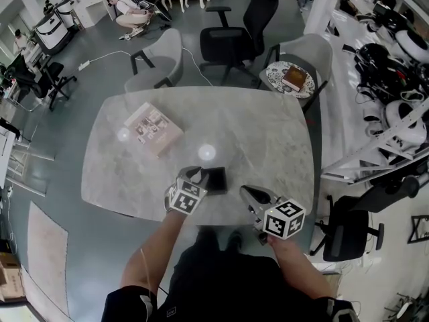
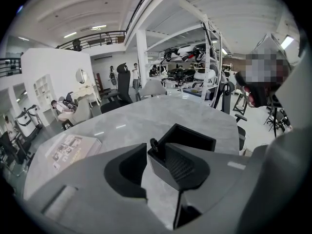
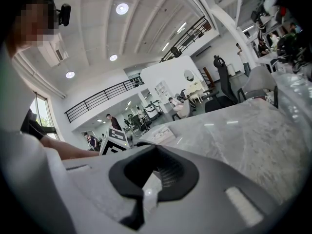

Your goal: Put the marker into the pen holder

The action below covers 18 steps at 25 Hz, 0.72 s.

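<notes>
Print is showing on the cover of a booklet [image 1: 153, 127] that is lying flat on the far left part of the marble bench [image 1: 268, 133], well apart from everything else on it. Nearer the person, the left gripper [image 1: 194, 175] is hovering low over the front edge of the bench, pointing away from the person at the black square pen holder [image 1: 216, 178]. Its jaws are standing well apart and are gripping nothing; bare bench is showing through the gap between them. In the left gripper view the holder is sitting upright just past the tips, close against the right-hand one. The marker [image 2: 154, 145] is standing inside the pen holder at its near left corner, with only its dark top end poking above the rim. To the right of the holder, the right gripper [image 1: 248, 193] is hanging over the front edge of the bench, apart from the holder and angled toward it. Its jaws are standing only narrowly apart, with nothing between them but a strip of bench. Beyond the far right corner of the bench, a grey chair [image 1: 312, 49] is carrying a brown book [image 1: 295, 79] on its seat.
</notes>
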Each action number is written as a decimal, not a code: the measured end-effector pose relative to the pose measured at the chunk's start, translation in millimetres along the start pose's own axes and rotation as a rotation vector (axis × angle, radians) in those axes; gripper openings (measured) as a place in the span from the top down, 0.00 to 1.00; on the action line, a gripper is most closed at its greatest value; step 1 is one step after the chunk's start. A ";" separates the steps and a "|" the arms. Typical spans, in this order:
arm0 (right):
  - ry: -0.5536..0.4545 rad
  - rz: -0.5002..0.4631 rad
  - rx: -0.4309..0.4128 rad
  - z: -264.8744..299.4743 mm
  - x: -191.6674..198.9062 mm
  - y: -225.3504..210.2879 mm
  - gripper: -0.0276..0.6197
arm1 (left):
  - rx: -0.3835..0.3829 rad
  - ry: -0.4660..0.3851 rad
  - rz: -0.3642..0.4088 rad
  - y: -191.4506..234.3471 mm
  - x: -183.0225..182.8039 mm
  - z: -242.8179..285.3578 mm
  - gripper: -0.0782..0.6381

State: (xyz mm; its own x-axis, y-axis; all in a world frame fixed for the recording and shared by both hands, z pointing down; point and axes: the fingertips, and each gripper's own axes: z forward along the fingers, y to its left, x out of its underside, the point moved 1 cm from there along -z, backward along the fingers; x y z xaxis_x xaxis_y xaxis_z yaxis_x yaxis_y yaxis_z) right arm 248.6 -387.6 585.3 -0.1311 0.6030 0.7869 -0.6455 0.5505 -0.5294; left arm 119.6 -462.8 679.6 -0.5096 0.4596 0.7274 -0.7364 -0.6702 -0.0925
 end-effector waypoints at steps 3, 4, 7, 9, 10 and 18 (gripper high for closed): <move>0.000 -0.001 0.000 -1.4 1.7 0.0 0.95 | -0.003 -0.006 -0.024 1.3 1.3 -0.4 0.72; 0.000 -0.002 -0.001 -2.2 1.9 0.3 0.95 | -0.006 -0.007 -0.026 1.6 1.1 -1.0 0.72; -0.002 -0.003 -0.001 -4.8 1.4 0.2 0.95 | -0.011 -0.011 -0.018 0.7 -0.7 -2.4 0.70; -0.003 -0.005 -0.003 -6.8 0.9 0.0 0.95 | -0.013 -0.020 -0.021 -0.1 -2.5 -4.0 0.67; -0.003 -0.007 -0.005 -8.4 1.2 0.2 0.95 | -0.013 -0.025 -0.029 -0.8 -2.9 -5.4 0.67; -0.032 -0.046 -0.028 -26.0 -10.2 5.7 0.95 | -0.063 -0.094 -0.111 3.8 -13.4 -40.2 0.67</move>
State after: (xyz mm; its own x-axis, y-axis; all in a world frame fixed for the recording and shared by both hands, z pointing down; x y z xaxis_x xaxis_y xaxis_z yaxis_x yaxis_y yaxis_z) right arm 265.7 -375.5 566.0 -0.1256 0.5582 0.8201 -0.6298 0.5939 -0.5007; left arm 105.7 -448.1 642.2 -0.3816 0.4701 0.7959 -0.8138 -0.5791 -0.0481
